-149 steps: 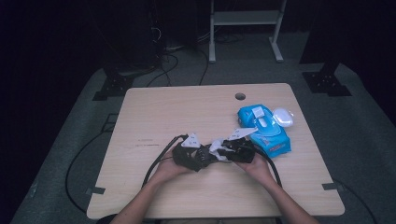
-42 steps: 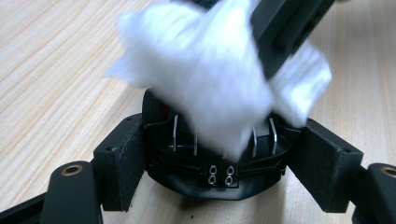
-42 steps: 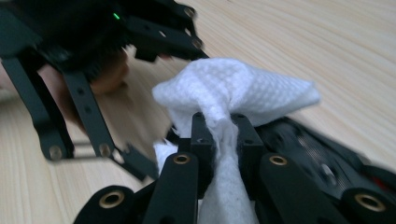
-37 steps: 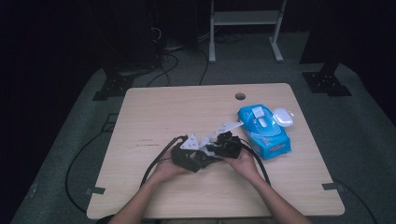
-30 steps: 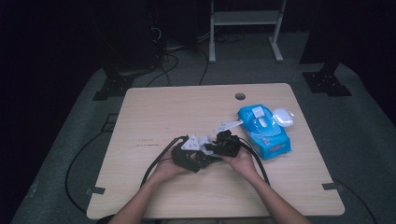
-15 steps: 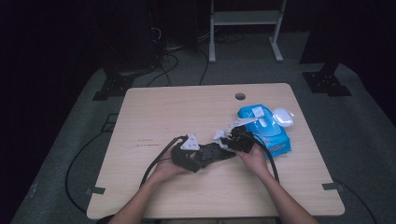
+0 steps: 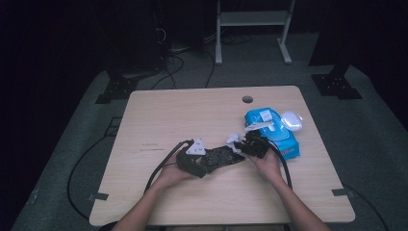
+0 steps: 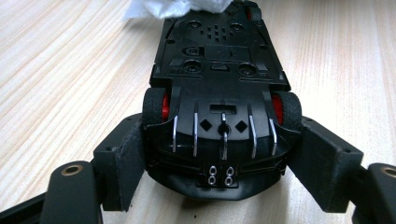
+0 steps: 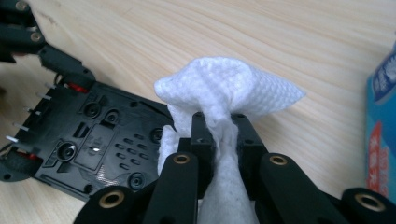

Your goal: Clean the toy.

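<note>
Now the black toy car point(image 8: 217, 107), turned underside up over the wooden table point(image 7: 192, 115), is clamped by the left gripper point(image 8: 217, 186); the white wipe point(image 9: 224, 93) is pinched by the right gripper point(image 9: 218, 128), apparently touching the car's chassis.

Looks like a lab or recording studio setup: dark room, grey carpet floor point(image 7: 72, 159), black cables point(image 7: 168, 53) snaking at the top, stand feet point(image 7: 337, 84) upper right, white metal frame point(image 7: 252, 21), one plain wooden surface point(image 7: 192, 115).
</note>
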`<state>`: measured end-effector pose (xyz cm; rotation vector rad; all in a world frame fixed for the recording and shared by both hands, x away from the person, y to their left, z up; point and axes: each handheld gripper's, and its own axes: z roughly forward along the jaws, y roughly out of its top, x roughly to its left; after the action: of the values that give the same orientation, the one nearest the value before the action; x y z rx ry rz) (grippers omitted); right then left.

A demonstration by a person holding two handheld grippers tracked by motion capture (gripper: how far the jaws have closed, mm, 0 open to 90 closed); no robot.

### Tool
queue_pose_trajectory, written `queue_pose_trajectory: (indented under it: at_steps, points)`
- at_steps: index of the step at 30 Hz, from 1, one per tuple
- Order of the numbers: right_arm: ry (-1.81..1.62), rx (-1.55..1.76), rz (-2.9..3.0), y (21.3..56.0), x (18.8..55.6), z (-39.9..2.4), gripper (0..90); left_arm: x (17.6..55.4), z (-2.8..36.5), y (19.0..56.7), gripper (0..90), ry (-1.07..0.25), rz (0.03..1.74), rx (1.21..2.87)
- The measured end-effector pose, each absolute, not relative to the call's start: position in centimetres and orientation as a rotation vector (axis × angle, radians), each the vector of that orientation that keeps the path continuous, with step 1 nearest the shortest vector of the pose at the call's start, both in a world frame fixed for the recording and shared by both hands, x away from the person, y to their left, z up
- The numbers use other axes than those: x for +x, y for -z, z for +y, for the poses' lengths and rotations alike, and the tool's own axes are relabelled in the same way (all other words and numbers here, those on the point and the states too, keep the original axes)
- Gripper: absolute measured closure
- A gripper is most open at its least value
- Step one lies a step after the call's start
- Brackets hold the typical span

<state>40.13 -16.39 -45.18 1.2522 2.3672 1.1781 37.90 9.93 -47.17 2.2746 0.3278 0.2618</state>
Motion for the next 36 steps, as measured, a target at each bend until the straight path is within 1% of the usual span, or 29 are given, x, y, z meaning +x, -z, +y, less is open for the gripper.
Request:
queue_pose_trajectory:
  at_steps: [8,15,20,23,31,36]
  points:
    - [-1.167,1.162,2.385,44.8,40.1,-14.2,80.8,37.9,10.0,47.2,24.2,-0.256,0.336,2.268]
    - [-1.137,1.225,2.368,45.2,40.0,-16.5,80.9,38.0,10.0,47.2,24.2,-0.253,0.336,2.265]
    - [-1.208,1.161,2.439,45.0,38.9,-15.5,80.9,38.0,10.0,47.2,24.2,-0.254,0.337,2.265]
    - [-1.178,1.08,2.465,44.8,38.1,-14.6,80.9,37.9,10.0,47.2,24.2,-0.252,0.342,2.26]
    - [-1.14,1.191,2.423,45.5,38.3,-18.0,80.9,38.1,10.2,47.2,24.2,-0.232,0.346,2.25]
    - [-1.181,1.143,2.453,45.3,37.6,-16.9,80.9,38.1,10.1,47.2,24.2,-0.234,0.345,2.253]
